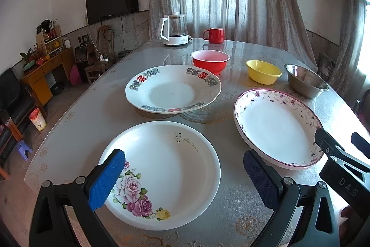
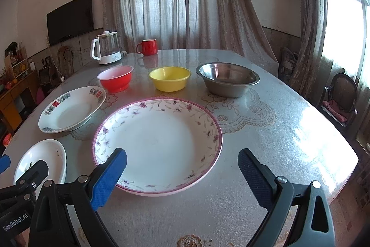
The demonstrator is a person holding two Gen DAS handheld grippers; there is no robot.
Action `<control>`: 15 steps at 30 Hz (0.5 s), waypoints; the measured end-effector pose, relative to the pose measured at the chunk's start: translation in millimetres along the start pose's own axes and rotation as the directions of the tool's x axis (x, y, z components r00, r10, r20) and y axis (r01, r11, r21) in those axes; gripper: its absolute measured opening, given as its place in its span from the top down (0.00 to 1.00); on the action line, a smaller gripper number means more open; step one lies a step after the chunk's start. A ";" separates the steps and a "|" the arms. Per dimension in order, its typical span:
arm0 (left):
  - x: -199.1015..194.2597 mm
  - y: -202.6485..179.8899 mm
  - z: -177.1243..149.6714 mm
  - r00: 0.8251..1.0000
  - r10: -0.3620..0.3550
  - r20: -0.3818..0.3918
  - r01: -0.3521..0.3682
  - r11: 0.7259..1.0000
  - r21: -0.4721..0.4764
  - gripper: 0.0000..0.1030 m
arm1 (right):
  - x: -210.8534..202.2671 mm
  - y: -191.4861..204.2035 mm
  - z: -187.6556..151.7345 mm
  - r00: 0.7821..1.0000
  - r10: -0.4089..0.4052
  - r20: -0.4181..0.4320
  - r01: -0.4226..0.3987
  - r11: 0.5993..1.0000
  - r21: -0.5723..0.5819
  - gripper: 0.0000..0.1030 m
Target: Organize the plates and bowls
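Observation:
Three plates lie on the table: a white rose plate (image 1: pixel 166 168) near the front, a plate with red characters (image 1: pixel 172 89) behind it, and a purple-flowered plate (image 1: pixel 275 129) to the right. Behind them stand a red bowl (image 1: pixel 210 61), a yellow bowl (image 1: pixel 263 71) and a steel bowl (image 1: pixel 304 80). My left gripper (image 1: pixel 183 168) is open and empty over the rose plate. My right gripper (image 2: pixel 182 168) is open and empty over the near rim of the purple-flowered plate (image 2: pixel 159 142). The right wrist view also shows the red bowl (image 2: pixel 115 78), yellow bowl (image 2: pixel 170 78) and steel bowl (image 2: pixel 227 79).
A white kettle (image 1: pixel 172 30) and a red mug (image 1: pixel 214 35) stand at the table's far edge. The table (image 2: pixel 277 131) has a glossy lace-patterned cover. A chair (image 2: pixel 340 98) stands at the right; cabinets and a stool (image 1: pixel 23 149) are on the left.

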State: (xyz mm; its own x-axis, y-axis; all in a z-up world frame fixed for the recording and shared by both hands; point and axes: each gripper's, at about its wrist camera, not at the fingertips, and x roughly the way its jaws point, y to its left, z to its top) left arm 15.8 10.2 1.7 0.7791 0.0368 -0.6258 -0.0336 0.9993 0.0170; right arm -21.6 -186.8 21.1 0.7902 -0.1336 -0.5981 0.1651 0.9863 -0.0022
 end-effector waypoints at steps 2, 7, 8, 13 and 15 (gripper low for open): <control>-0.9 1.0 1.9 1.000 -0.004 0.007 0.004 1.000 -0.003 0.00 | -1.1 -1.6 0.4 1.000 -0.001 0.005 0.001 1.000 -0.002 0.04; -6.6 2.0 4.7 1.000 -0.004 0.029 0.004 1.000 0.003 0.00 | -0.6 -4.1 2.9 1.000 0.013 -0.001 -0.013 1.000 -0.009 0.04; -7.4 2.2 4.5 0.999 -0.005 0.033 0.005 1.000 0.003 0.00 | -0.9 -4.1 2.8 1.000 0.015 0.000 -0.015 1.000 -0.009 0.04; -9.6 1.3 4.6 0.999 -0.017 0.038 0.017 1.000 0.007 0.00 | -0.4 -4.8 1.0 1.000 0.025 -0.009 -0.025 1.000 -0.008 0.04; -9.8 0.8 4.4 0.999 -0.029 0.035 0.029 1.000 0.009 0.00 | -1.9 -6.2 1.2 1.000 0.028 -0.007 -0.028 1.000 -0.004 0.04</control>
State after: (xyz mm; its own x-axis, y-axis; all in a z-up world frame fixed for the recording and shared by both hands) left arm 10.9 10.6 11.3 0.8013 0.0079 -0.5982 -0.0055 1.0000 0.0058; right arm -23.5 -192.8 23.3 0.7904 -0.1048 -0.6036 0.1401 0.9901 0.0115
